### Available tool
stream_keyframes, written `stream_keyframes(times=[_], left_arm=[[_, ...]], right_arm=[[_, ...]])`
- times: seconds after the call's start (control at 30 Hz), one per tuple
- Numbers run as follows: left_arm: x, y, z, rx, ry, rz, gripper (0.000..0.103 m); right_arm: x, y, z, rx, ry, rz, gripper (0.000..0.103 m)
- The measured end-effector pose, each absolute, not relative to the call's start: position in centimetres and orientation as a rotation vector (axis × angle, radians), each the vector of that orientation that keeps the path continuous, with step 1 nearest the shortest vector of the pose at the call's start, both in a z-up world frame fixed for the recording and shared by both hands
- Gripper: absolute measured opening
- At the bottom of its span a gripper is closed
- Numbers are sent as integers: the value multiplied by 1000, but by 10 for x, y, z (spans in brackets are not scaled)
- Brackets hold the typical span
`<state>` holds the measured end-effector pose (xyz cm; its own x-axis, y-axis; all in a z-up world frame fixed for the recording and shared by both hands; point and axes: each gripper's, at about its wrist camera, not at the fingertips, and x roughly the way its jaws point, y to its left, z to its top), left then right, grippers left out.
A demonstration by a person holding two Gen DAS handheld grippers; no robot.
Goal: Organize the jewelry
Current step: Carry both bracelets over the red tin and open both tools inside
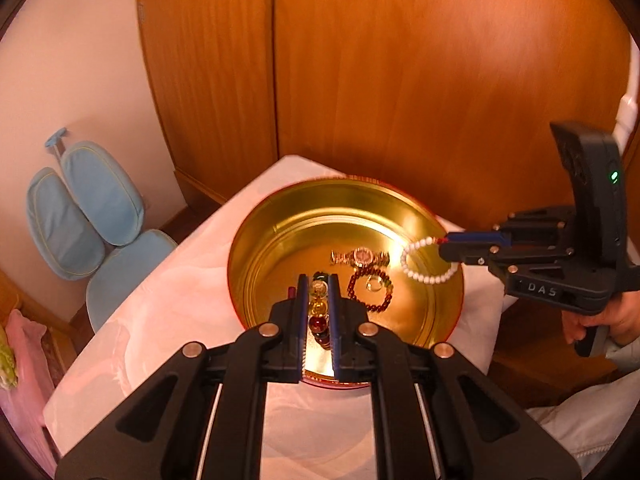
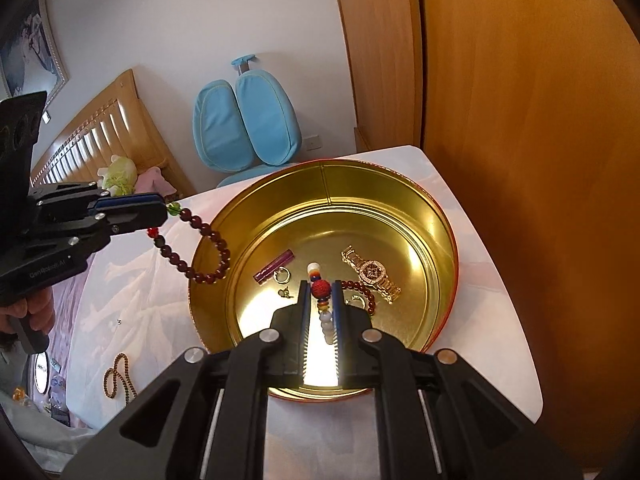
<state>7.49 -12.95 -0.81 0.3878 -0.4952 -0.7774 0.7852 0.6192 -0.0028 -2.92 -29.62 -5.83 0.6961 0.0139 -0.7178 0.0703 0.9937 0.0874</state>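
Beside tin [image 2: 256, 196], loose brown beads [image 2: 116, 376], R view only

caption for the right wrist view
Right gripper holds white bracelet over gold tin; left gripper holds dark-red bracelet.

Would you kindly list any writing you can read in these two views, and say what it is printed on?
"DAS" on the body of the right hand-held gripper.
"GenRobotic.AI", faint and only roughly readable, on the body of the left hand-held gripper.
The watch dial is too small to read.
Nothing else legible.
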Motion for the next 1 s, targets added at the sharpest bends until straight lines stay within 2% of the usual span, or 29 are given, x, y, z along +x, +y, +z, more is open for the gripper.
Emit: stream_keyframes(times=[0.2,0.5,1.0], left_arm=[[97,-164,-36,473,921,-857,9],[117,-194,-102,542,1138,-832,9],[123,-198,-110,535,1155,-809,10]], right_arm=[[2,-297,-68,103,877,20,11],[32,-310,-114,135,1080,-32,11],[35,-319,-118,181,1092,-26,11]])
